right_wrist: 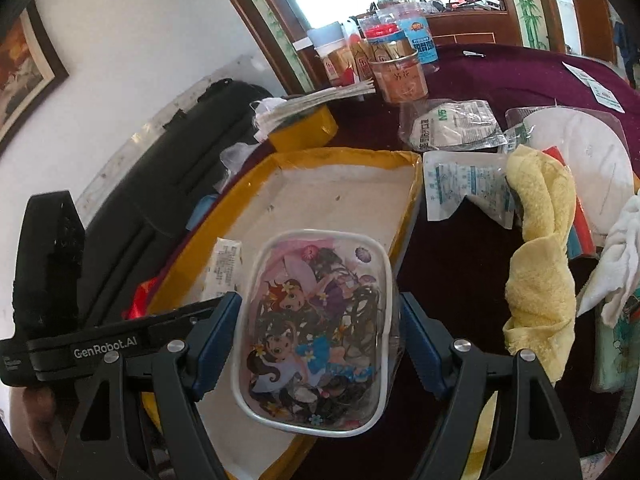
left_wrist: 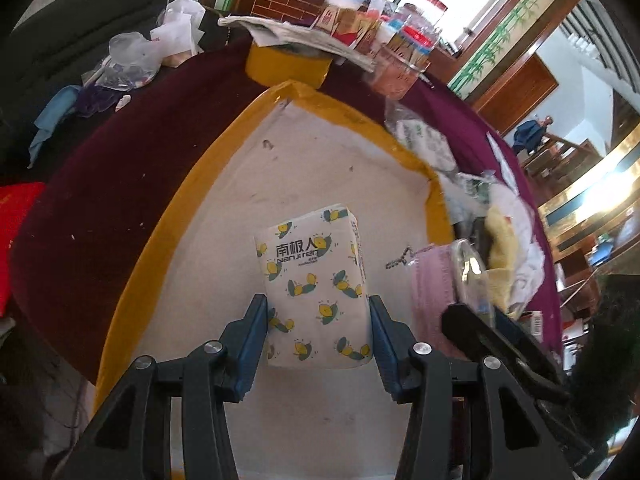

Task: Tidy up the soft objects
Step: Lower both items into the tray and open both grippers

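Note:
A tissue pack [left_wrist: 312,264] printed with lemons sits between the blue pads of my left gripper [left_wrist: 317,304], which is shut on its sides. It hangs just over the white floor of a yellow-rimmed tray [left_wrist: 168,216]. My right gripper [right_wrist: 319,300] is shut on a clear zip pouch [right_wrist: 316,320] with cartoon girls on it, held over the tray's [right_wrist: 348,156] near right edge. The tissue pack [right_wrist: 228,268] shows to the pouch's left. A yellow towel [right_wrist: 536,264] and a white cloth [right_wrist: 624,252] lie on the maroon tablecloth to the right.
Packaged face masks [right_wrist: 452,124] lie beyond the tray's right corner. Jars and bottles [right_wrist: 400,72] crowd the table's far side beside a yellow box [right_wrist: 304,128] under papers. A black bag [right_wrist: 160,168] runs along the wall on the left.

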`<action>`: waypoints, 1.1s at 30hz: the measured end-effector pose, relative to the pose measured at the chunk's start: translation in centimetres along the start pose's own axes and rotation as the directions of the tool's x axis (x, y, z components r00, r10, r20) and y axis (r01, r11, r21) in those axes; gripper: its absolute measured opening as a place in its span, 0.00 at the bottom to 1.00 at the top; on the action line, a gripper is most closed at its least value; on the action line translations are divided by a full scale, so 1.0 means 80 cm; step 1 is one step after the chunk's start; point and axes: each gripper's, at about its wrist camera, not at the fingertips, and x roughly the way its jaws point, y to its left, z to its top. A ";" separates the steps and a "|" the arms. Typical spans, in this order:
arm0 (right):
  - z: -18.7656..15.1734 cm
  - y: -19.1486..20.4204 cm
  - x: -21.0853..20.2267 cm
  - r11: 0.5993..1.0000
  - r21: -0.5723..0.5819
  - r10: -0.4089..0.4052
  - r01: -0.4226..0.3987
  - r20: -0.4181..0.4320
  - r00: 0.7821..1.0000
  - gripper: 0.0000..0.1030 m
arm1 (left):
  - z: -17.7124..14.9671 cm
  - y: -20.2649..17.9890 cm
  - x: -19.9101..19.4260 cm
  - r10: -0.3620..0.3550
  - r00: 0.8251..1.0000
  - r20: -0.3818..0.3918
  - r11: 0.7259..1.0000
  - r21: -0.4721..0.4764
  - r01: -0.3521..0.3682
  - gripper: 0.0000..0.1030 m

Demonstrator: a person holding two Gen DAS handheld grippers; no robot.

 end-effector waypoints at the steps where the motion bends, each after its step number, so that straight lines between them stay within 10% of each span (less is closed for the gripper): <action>1: -0.001 0.003 -0.001 1.000 -0.013 -0.012 0.012 0.004 1.000 0.75 | 0.002 0.002 0.002 0.007 1.000 -0.005 1.000 0.005 -0.007 0.51; 20: -0.021 0.064 0.037 0.961 -0.255 -0.114 0.106 -0.017 0.993 0.76 | 0.008 0.013 -0.001 0.220 0.975 -0.004 0.966 0.142 -0.217 0.55; 33: -0.038 0.070 0.035 0.883 -0.454 -0.168 0.120 -0.067 0.983 0.75 | -0.002 -0.009 0.003 0.217 0.975 -0.048 0.955 0.218 -0.202 0.73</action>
